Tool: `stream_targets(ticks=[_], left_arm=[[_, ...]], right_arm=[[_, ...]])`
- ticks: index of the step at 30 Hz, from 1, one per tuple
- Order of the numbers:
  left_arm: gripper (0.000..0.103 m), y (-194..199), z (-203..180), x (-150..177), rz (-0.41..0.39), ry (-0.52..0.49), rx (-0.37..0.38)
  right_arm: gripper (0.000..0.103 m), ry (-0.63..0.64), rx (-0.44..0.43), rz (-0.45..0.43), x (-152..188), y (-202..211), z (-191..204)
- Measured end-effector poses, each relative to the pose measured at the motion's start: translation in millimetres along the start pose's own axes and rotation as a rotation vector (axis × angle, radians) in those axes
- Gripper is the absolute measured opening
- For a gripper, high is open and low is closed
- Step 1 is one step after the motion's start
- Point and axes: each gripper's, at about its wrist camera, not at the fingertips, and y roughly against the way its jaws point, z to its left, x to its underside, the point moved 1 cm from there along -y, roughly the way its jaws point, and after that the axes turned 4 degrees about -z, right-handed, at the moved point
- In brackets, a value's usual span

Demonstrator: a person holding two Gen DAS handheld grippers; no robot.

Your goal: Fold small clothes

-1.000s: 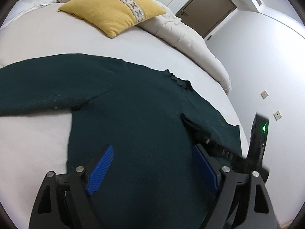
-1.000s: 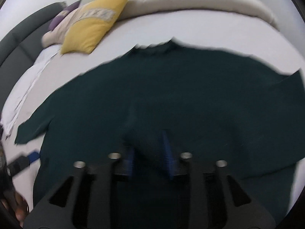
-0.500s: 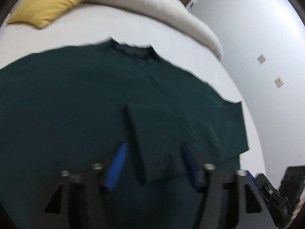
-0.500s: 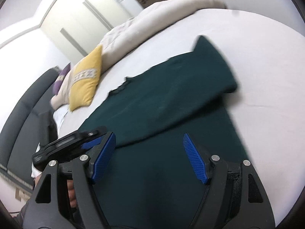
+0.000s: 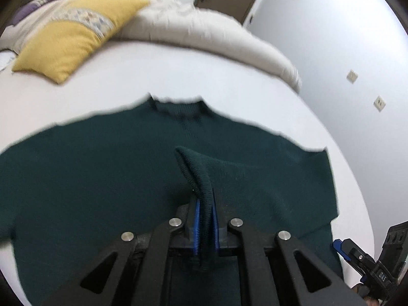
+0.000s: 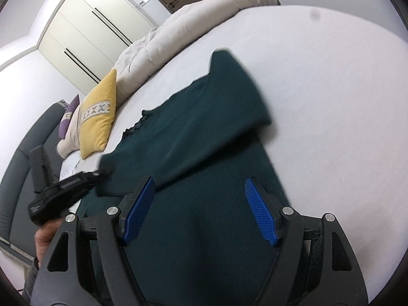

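Sweater point(image 5: 107, 178), dark green, lies flat on the white bed point(image 5: 178, 71), neckline toward the far yellow cushion point(image 5: 74, 33). My left tongs point(image 5: 204, 219) have just closed and now pinch the ribbed cuff point(image 5: 196, 178) of its folded-in sleeve. My right tongs point(image 6: 199, 209) stand wide over the cloth, gripping nothing.

A bed point(image 5: 229, 76) with a white sheet carries everything. A dark green sweater point(image 5: 102, 178) lies spread flat near its near edge, neckline toward the far side, one sleeve point(image 6: 229, 107) folded across the body. Along the far edge lies a rolled cream duvet point(image 5: 216, 30) — a yellow cushion point(image 5: 63, 43) with a patterned band rests against it, toward the far left corner.
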Motion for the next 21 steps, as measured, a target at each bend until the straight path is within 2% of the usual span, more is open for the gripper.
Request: stream_targets(ticks=[4, 7, 9, 13, 15, 17, 20, 21], left_arm=[[0.009, 3, 30, -14, -0.045, 0.028, -0.047], [0.009, -17, 65, -10, 0.001, 0.067, -0.098], [0.009, -26, 83, -2, 0.029, 0.106, -0.097], [0.009, -27, 86, 3, 0.004, 0.099, -0.075], [0.009, -26, 85, -1, -0.016, 0.085, -0.067], [0.009, -26, 83, -6, -0.026, 0.077, -0.064], [0.009, -27, 82, -8, -0.029, 0.063, -0.069], [0.009, -28, 82, -8, -0.029, 0.058, -0.069]], right_arm=[[0.072, 0.032, 0.066, -0.042, -33, 3, -4], [0.072, 0.054, 0.129, -0.029, -62, -15, -8], [0.071, 0.039, 0.153, 0.001, -78, -29, -13], [0.069, 0.064, 0.176, 0.025, -108, -60, -13], [0.063, 0.055, 0.172, 0.052, -117, -76, -16], [0.062, 0.045, 0.188, 0.090, -127, -100, -19], [0.052, 0.097, 0.222, 0.141, -132, -132, -18], [0.045, 0.120, 0.235, 0.139, -135, -139, -18]])
